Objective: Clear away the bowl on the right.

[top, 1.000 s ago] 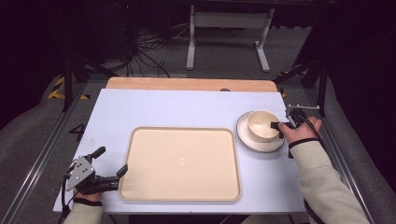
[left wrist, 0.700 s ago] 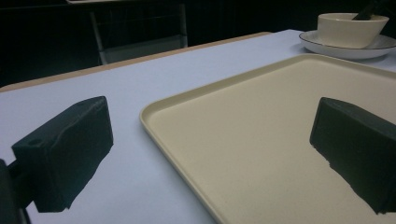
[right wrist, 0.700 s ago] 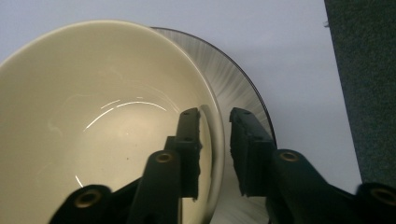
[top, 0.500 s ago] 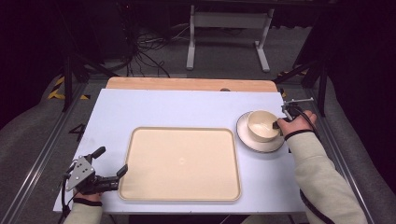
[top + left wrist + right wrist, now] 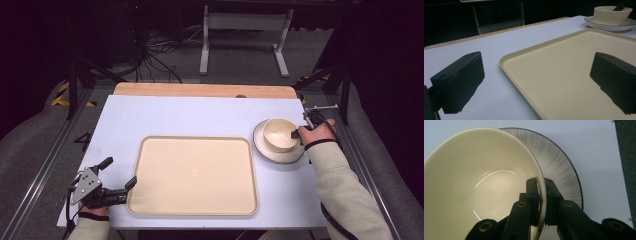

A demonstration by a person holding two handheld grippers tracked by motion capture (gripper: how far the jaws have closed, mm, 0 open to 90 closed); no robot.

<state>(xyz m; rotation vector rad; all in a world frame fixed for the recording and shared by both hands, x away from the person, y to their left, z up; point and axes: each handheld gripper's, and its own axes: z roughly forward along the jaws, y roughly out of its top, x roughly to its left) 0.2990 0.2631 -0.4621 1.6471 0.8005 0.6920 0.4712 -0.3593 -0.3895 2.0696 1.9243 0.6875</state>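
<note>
A cream bowl (image 5: 278, 135) (image 5: 481, 182) stands on a white plate (image 5: 297, 153) (image 5: 564, 165) at the right of the table. My right gripper (image 5: 296, 133) (image 5: 541, 202) has just closed its jaws and is shut on the bowl's right rim, one jaw inside and one outside. A large cream tray (image 5: 192, 175) (image 5: 564, 72) lies in the middle. At the tray's near left corner, my left gripper (image 5: 120, 176) (image 5: 536, 82) stands open, with one jaw over the table and one over the tray. The bowl (image 5: 612, 15) and plate (image 5: 609, 25) show far off in the left gripper view.
The pale blue table top (image 5: 200, 117) has a wooden strip (image 5: 200, 90) along its far edge. Metal rails run down both sides. A stand and cables (image 5: 150, 60) sit on the dark floor behind.
The right gripper's jaws have closed onto the bowl's rim and the hand shifted slightly. The left gripper has stayed where it was, open.
</note>
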